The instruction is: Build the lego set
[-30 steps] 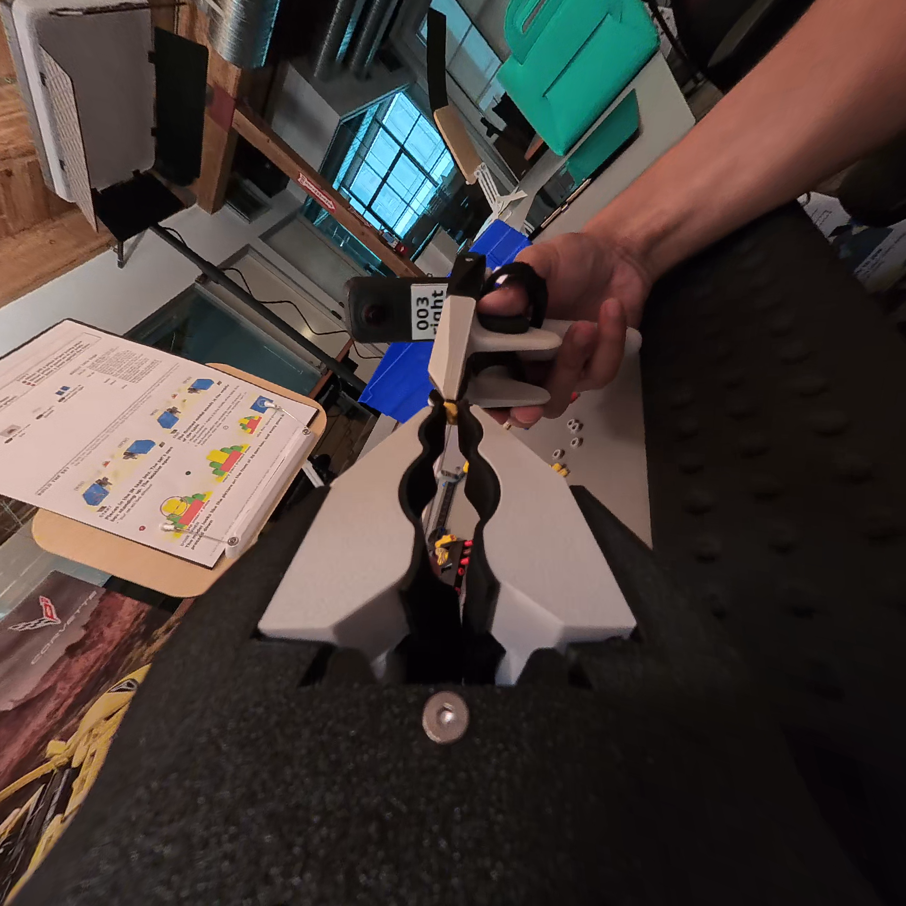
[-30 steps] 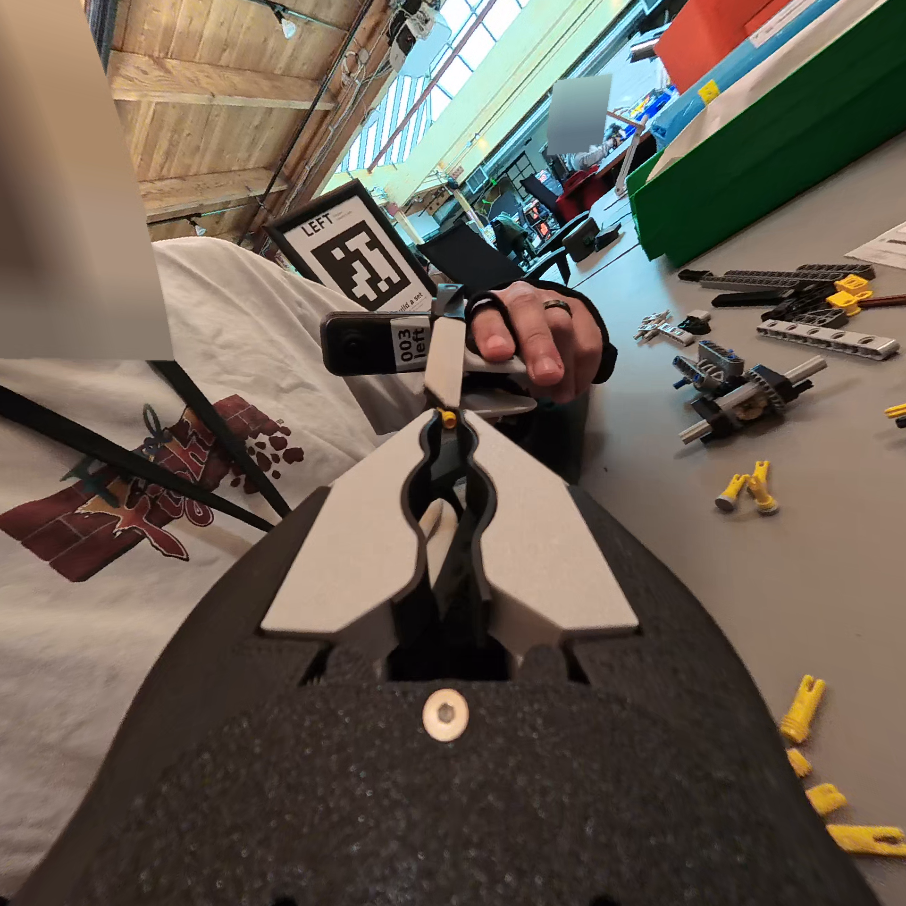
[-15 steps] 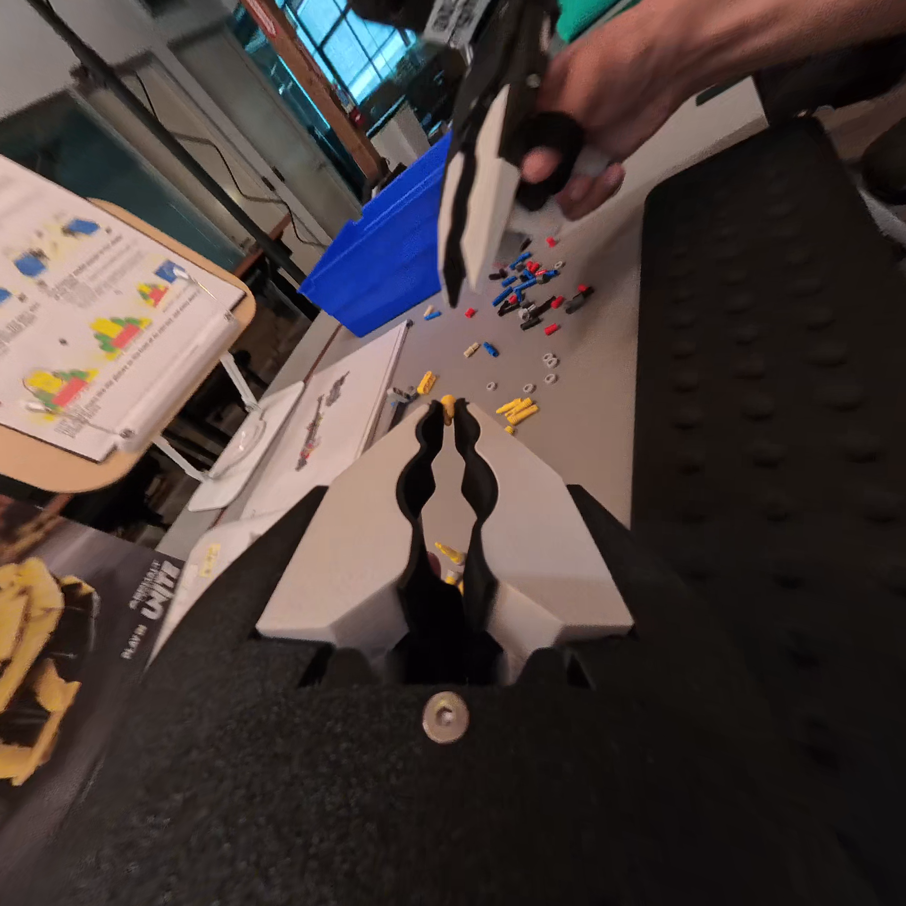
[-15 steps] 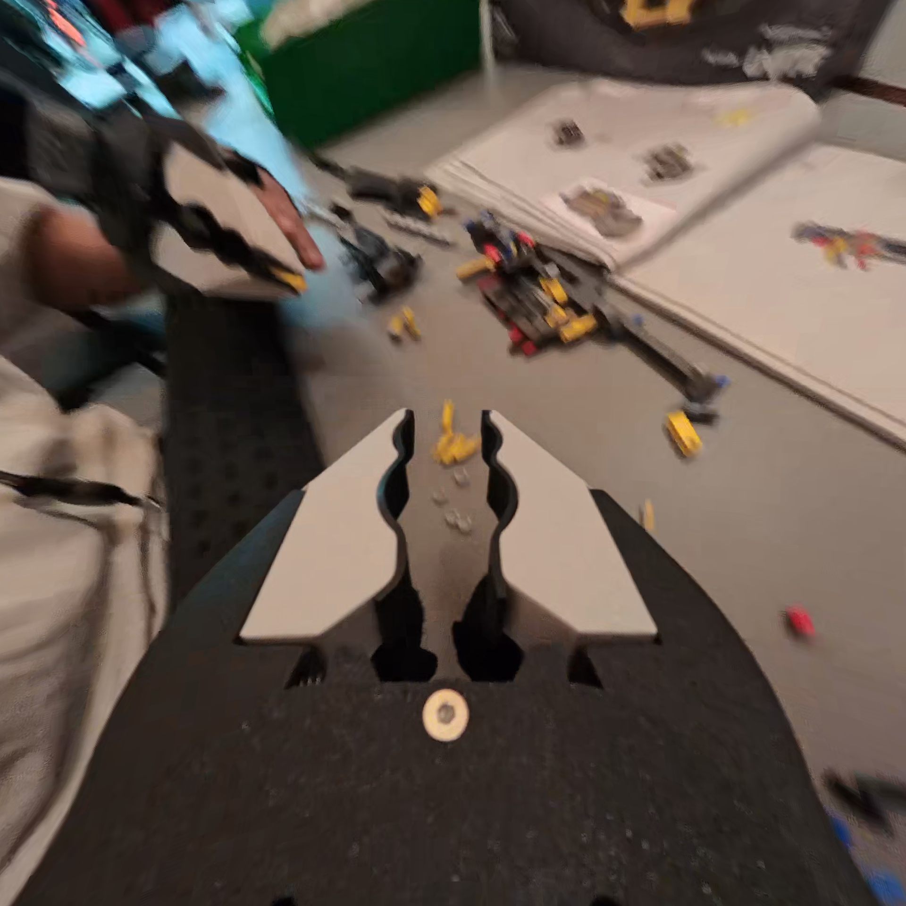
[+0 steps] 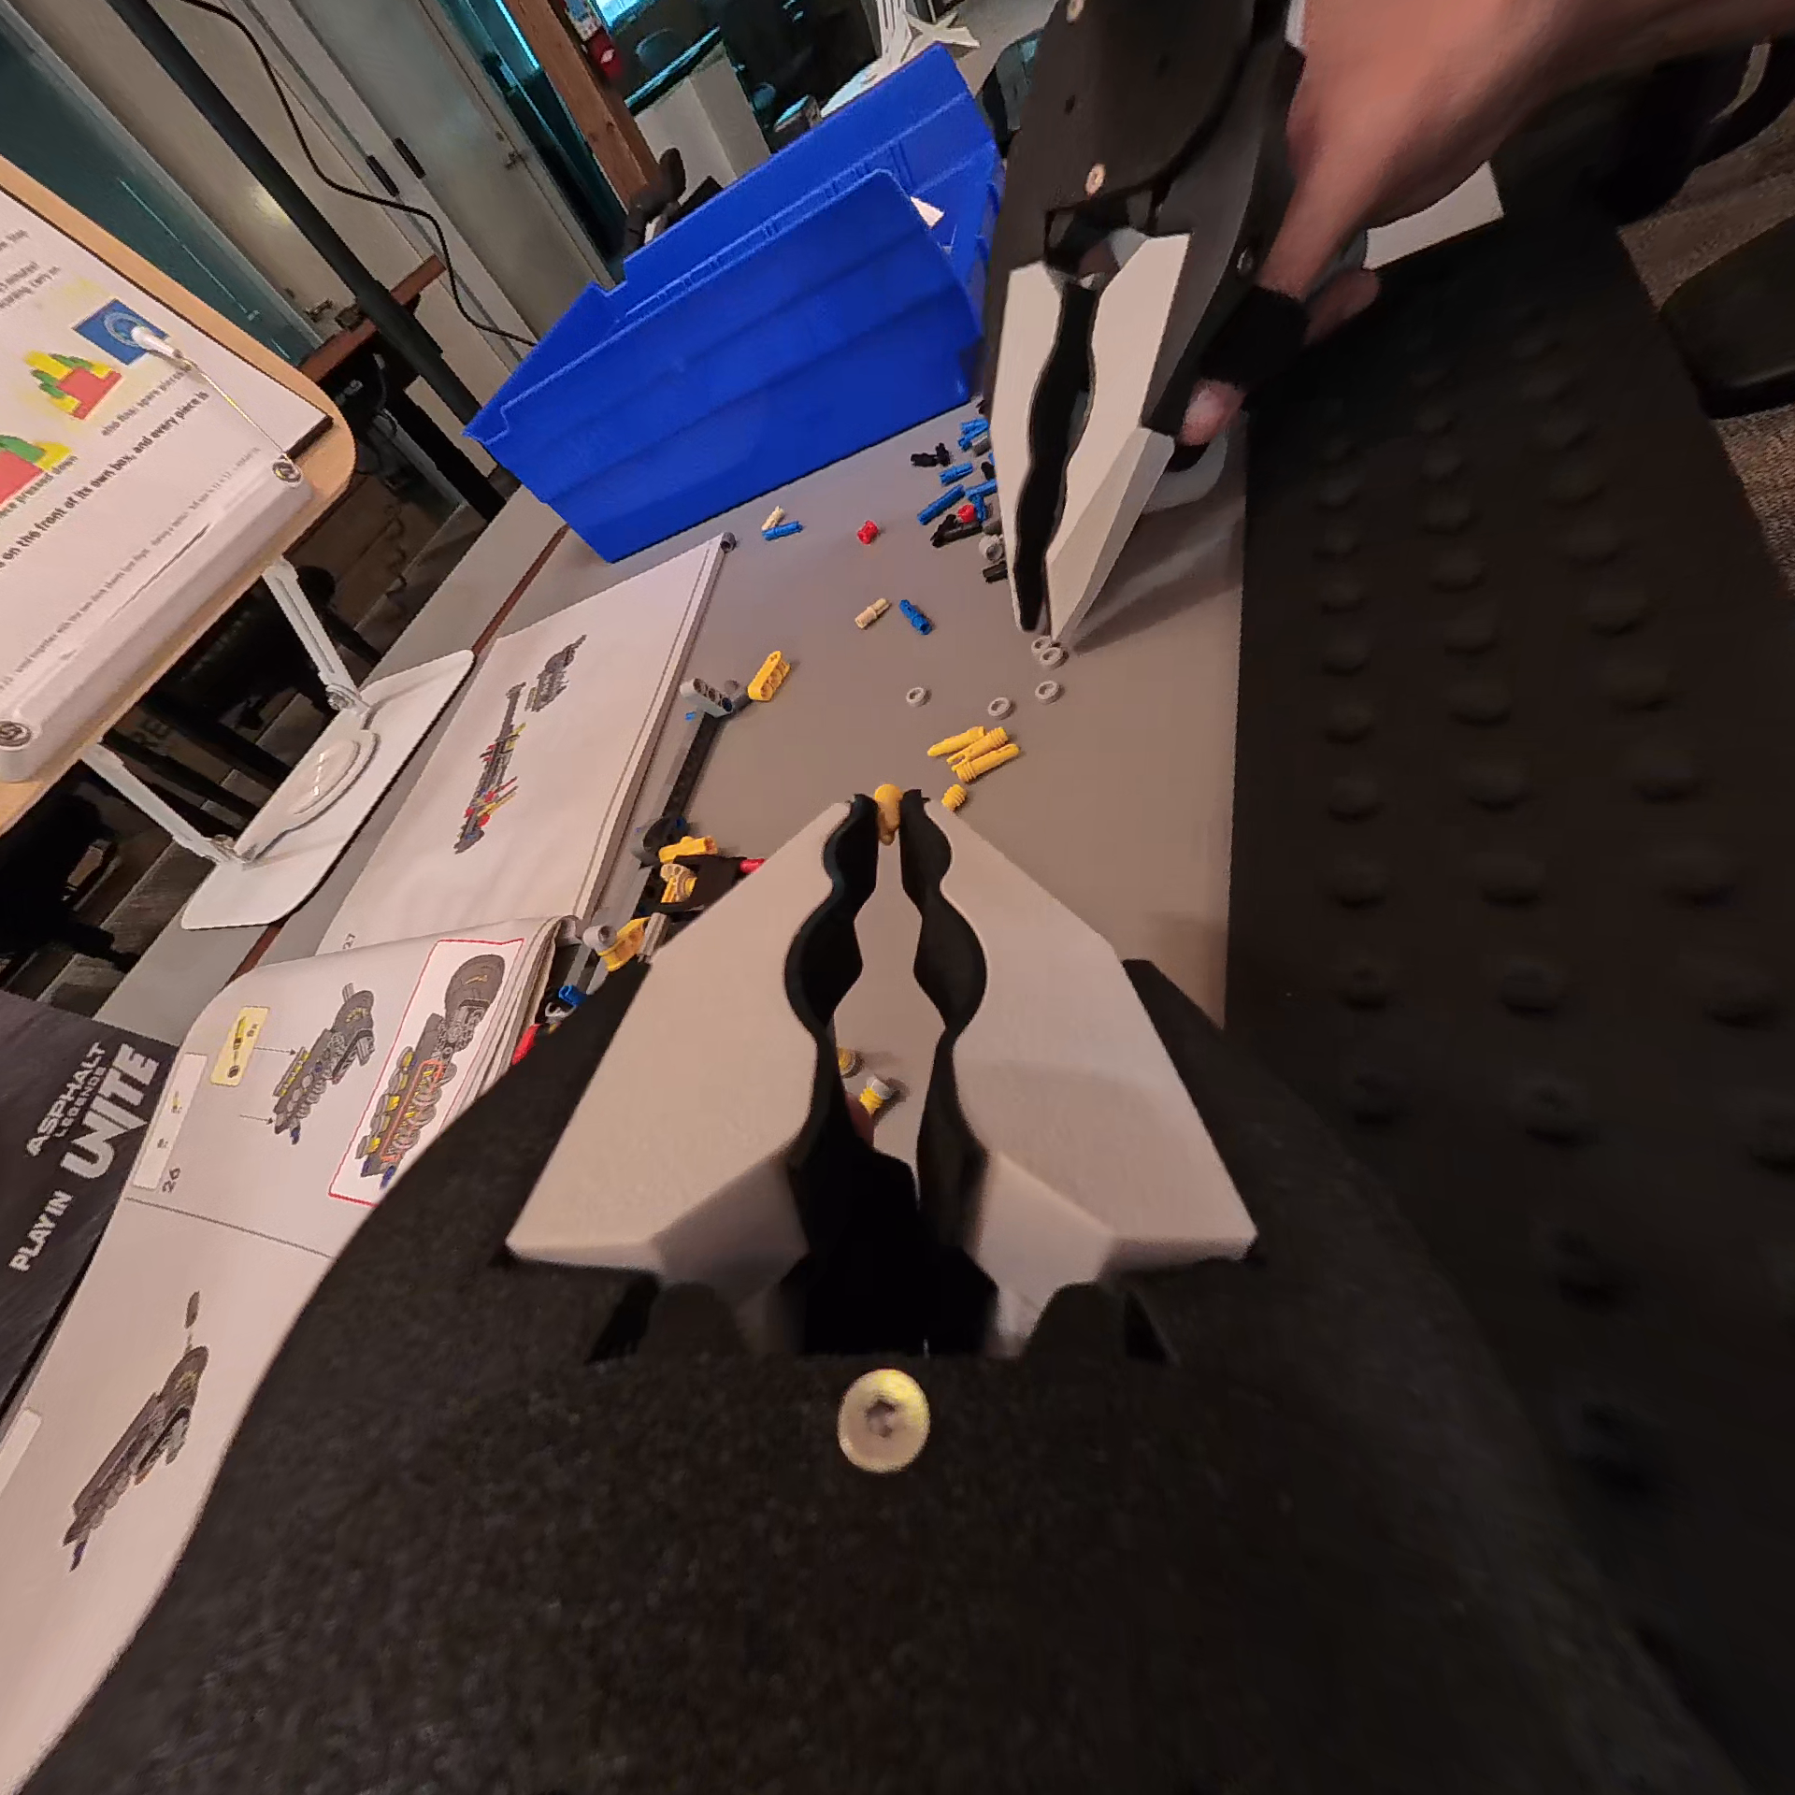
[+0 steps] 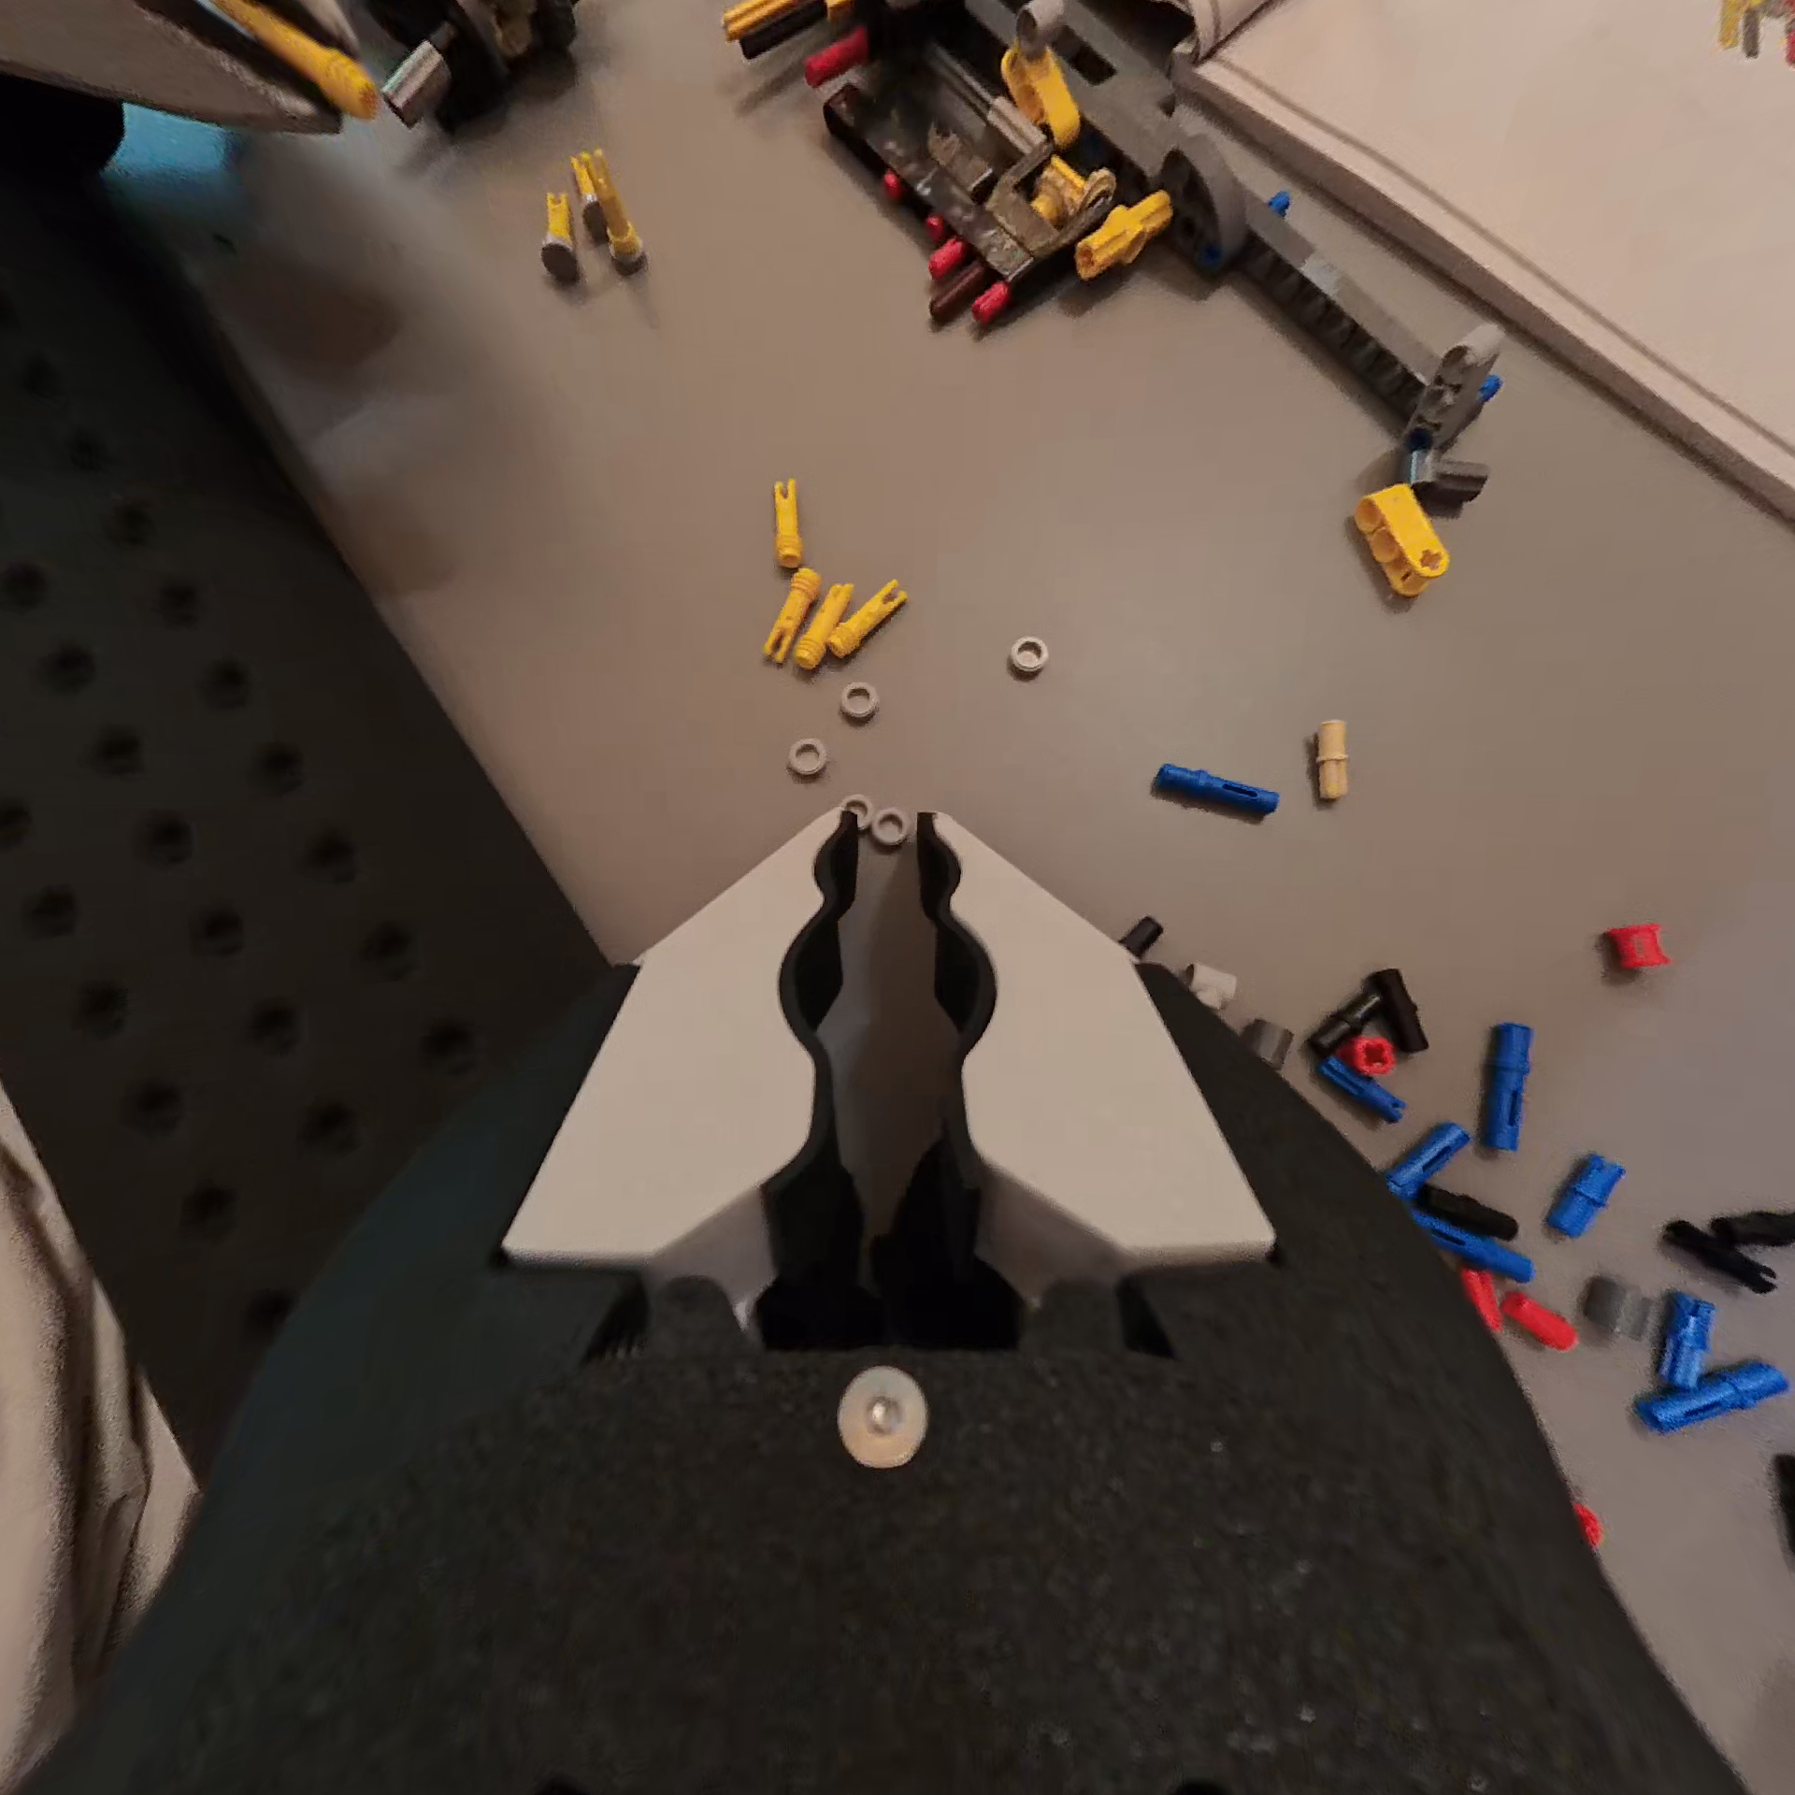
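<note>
On the grey table point(image 6: 602, 466), my right tongs point(image 6: 886, 826) now hang low over a loose trail of small grey rings point(image 6: 859, 700), tips slightly apart with one ring point(image 6: 889, 827) between them, not yet pinched. A second ago both tongs were raised and facing each other; since then they have swung down to the parts, so I judge I am fetching a ring for the next step. My left tongs point(image 5: 886, 798) stay clamped on a small yellow peg point(image 5: 886, 804), held above the table. The half-built frame point(image 6: 1020, 185) lies farther off beside the open booklet point(image 6: 1554, 194), well apart from the rings. The rings are smooth, round and tiny, likely to skid on the matte tabletop; the yellow pegs point(image 6: 826, 612) near them are ribbed with slit ends.
</note>
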{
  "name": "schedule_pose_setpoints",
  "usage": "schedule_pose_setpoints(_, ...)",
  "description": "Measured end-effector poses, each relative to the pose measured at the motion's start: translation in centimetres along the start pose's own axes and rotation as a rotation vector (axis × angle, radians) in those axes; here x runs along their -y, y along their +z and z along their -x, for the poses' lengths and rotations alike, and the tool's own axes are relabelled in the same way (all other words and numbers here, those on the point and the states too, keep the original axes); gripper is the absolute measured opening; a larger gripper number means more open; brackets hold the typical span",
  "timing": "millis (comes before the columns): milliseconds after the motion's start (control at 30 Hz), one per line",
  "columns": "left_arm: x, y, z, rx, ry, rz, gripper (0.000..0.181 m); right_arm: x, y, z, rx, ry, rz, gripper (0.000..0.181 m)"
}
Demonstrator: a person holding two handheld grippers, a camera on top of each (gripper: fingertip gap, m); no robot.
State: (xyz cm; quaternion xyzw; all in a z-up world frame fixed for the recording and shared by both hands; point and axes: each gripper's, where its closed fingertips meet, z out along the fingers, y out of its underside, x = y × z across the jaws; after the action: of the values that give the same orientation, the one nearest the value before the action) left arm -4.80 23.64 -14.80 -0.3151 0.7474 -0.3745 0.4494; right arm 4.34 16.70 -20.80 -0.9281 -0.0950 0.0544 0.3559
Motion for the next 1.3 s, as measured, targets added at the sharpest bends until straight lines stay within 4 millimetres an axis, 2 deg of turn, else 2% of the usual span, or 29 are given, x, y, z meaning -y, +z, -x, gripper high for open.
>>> schedule_pose_setpoints(100,0.0,-0.1,0.0,0.003,0.002,-0.004,0.004,0.4,-0.2,-0.5,0.005,0.009,-0.022,0.01)
schedule_pose_setpoints(267,0.2,-0.2,0.0,0.004,0.007,-0.011,0.004,-0.1,0.2,-0.7,0.005,-0.04,0.016,0.011)
schedule_pose_setpoints(467,0.3,-0.3,-0.1,0.005,0.016,-0.018,0.004,0.3,-0.2,-0.9,-0.053,-0.108,0.001,0.009)
schedule_pose_setpoints(633,0.2,-0.3,-0.2,0.004,0.029,-0.011,0.004,0.3,-0.3,-0.2,0.048,-0.022,-0.015,0.011)
schedule_pose_setpoints(1167,0.0,-0.1,-0.5,-0.002,0.043,-0.004,0.004,-0.1,0.4,0.1,0.049,-0.08,0.017,0.006)
schedule_pose_setpoints(1300,0.1,-0.2,-0.3,0.003,0.044,-0.008,0.004,-0.2,0.2,0.2,0.02,-0.151,0.033,0.0)
